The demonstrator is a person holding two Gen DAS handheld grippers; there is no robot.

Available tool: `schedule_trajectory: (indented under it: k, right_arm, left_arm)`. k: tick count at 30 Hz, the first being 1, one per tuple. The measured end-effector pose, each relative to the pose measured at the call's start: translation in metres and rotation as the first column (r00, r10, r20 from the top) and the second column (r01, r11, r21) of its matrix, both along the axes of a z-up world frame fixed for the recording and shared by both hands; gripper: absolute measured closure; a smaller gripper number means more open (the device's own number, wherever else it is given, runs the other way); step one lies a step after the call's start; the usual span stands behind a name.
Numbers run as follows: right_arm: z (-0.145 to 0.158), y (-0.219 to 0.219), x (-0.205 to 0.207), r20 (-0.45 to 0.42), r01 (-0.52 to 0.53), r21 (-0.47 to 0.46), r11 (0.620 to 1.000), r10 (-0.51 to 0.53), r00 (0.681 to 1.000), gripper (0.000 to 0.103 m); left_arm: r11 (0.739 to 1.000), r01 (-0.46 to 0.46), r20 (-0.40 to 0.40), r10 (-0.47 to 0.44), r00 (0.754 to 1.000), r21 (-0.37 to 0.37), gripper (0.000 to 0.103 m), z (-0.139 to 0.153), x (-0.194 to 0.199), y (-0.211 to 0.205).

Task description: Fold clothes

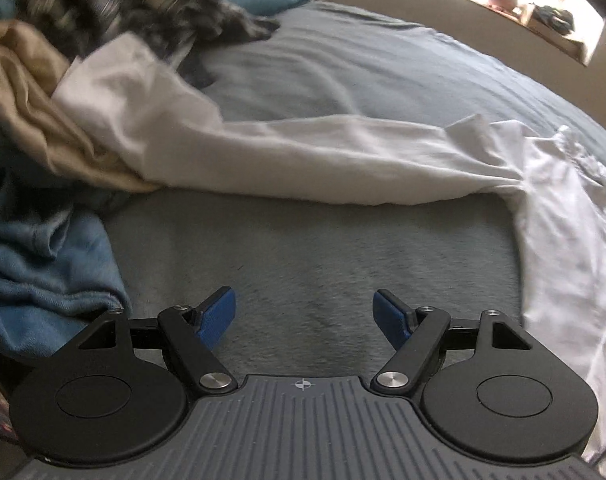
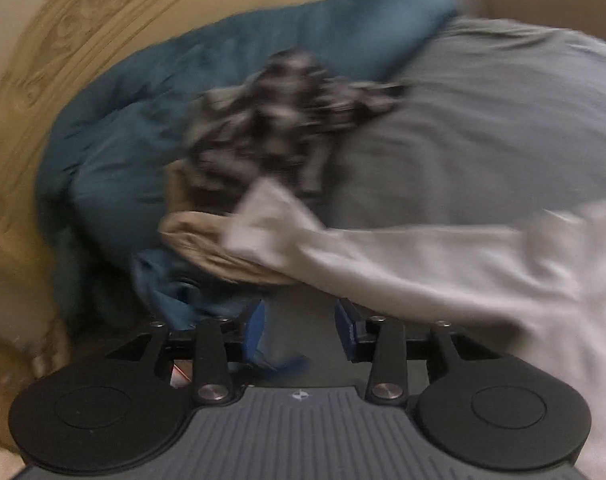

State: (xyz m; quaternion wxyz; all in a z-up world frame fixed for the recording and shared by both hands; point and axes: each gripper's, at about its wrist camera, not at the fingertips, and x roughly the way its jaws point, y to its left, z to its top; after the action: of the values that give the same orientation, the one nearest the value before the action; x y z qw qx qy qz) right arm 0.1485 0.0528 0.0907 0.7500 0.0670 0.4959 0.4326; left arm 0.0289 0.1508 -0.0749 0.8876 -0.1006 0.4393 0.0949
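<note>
A white long-sleeved garment [image 1: 303, 160] lies across the grey bed cover [image 1: 303, 260], its sleeve reaching left onto a heap of clothes. My left gripper [image 1: 305, 312] hovers over bare cover in front of the sleeve, open, with nothing between its blue pads. The right wrist view is blurred. It shows the same white garment [image 2: 423, 256] to the right of my right gripper [image 2: 299, 324]. Its jaws stand apart. A blue garment [image 2: 171, 296] lies by the left finger, and a blue scrap shows low in the gap with neither pad pressing on it.
The heap holds a tan garment [image 1: 35, 112], a black-and-white checked one [image 1: 143, 4] and a blue one [image 1: 43, 280]. A teal pillow or duvet [image 2: 223, 80] lies behind, against a pale wooden headboard [image 2: 63, 40]. A bright window ledge [image 1: 523, 8] runs along the bed's far side.
</note>
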Motion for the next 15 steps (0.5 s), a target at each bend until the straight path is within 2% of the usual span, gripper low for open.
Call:
schedule_trajectory:
  k: [4, 7, 13, 15]
  right_arm:
    - [-0.011, 0.088, 0.02, -0.031, -0.114, -0.026, 0.993, 0.114, 0.993, 0.059]
    - [-0.026, 0.14, 0.031, -0.013, -0.166, -0.077, 0.983, 0.165, 0.986, 0.059]
    - [-0.06, 0.195, 0.053, -0.059, -0.197, -0.13, 0.972, 0.191, 0.98, 0.059]
    - [-0.064, 0.205, 0.054, -0.067, -0.217, -0.117, 0.969, 0.21, 0.975, 0.059]
  left_arm:
    - [0.998, -0.047, 0.002, 0.047, 0.999, -0.041, 0.027, -0.007, 0.002, 0.014]
    - [0.996, -0.069, 0.018, 0.071, 0.997, -0.064, 0.027, -0.008, 0.003, 0.021]
    - [0.992, -0.084, 0.025, 0.087, 0.996, -0.092, 0.027, -0.012, 0.007, 0.026]
    - [0.992, -0.087, 0.027, 0.09, 0.996, -0.097, 0.026, -0.013, 0.009, 0.027]
